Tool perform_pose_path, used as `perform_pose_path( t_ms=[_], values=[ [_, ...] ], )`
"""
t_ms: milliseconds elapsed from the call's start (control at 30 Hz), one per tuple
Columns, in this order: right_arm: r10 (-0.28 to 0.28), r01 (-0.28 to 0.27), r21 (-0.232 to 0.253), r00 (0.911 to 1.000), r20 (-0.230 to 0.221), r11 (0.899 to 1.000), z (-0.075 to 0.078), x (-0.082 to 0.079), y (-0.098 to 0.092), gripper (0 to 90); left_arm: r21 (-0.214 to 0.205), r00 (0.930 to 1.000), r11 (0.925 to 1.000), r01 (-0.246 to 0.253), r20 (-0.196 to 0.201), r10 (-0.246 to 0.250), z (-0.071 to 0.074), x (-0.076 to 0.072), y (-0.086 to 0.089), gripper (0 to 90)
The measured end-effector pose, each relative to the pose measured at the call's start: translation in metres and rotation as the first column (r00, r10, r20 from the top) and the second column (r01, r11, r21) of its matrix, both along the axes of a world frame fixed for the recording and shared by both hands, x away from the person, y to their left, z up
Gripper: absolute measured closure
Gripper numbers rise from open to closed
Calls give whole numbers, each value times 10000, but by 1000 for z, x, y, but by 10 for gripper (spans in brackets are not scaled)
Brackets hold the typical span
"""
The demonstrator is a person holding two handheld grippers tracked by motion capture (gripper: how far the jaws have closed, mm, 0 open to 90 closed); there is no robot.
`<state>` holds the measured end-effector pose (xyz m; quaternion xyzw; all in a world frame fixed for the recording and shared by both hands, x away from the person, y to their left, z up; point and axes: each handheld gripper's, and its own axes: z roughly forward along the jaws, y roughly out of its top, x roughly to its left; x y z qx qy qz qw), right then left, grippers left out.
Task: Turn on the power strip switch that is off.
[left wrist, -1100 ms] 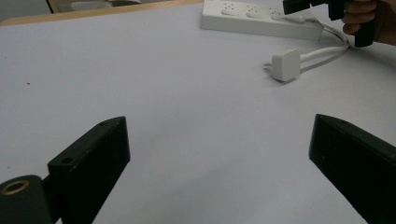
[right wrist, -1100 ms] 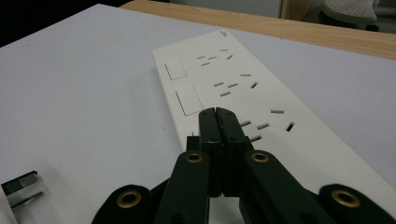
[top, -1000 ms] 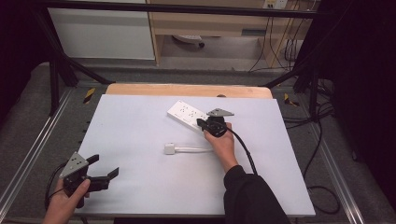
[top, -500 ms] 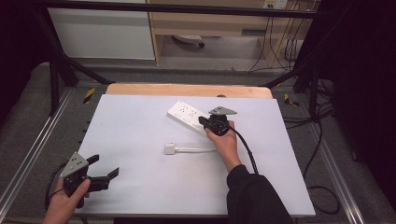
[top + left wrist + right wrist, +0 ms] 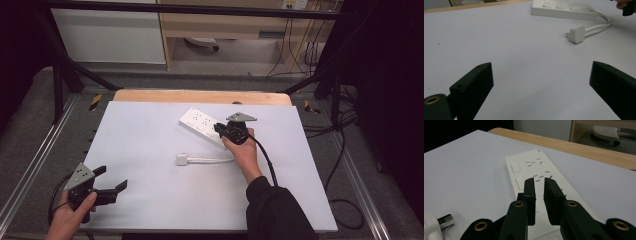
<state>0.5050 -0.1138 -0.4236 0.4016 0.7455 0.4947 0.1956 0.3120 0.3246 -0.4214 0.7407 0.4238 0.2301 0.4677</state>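
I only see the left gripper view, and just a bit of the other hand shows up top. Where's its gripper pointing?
Observer: The right gripper points down over the near end of the power strip.
Operator: Is it squeezing something?
Observer: No. In the right gripper view its jaws stand a narrow gap apart, with nothing between them.
Operator: What's under it?
Observer: Flat rectangular switches lie beside the socket slots.

Even overhead light brightens my flat white rectangular table sheet [image 5: 150, 145]; the surroundings beyond it fall dark. My black gripper jaws blur up close, casting only faint shadows.
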Motion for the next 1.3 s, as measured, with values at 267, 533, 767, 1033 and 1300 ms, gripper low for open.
perform_pose_path(
  t_ms=[267,533,767,1033,1300],
  values=[
    [25,-25,109,10000,25,9999,8,-3,-4,728,3,10000,10000,-3,4,3,0,0,0,55],
    [-51,50,188,10000,77,9998,15,-6,-8,653,13,10000,10000,2,-9,-2,0,0,0,55],
    [-90,88,236,9999,49,9997,22,-9,-12,570,7,10000,10000,4,-24,-4,0,0,0,55],
    [-62,59,299,9999,103,9995,31,-13,-16,498,33,10000,10000,31,-55,-31,-1,0,-1,55],
    [-85,85,444,10000,-10,9990,41,-19,-24,349,-41,10000,10000,-50,26,50,0,0,0,55]
  ],
)
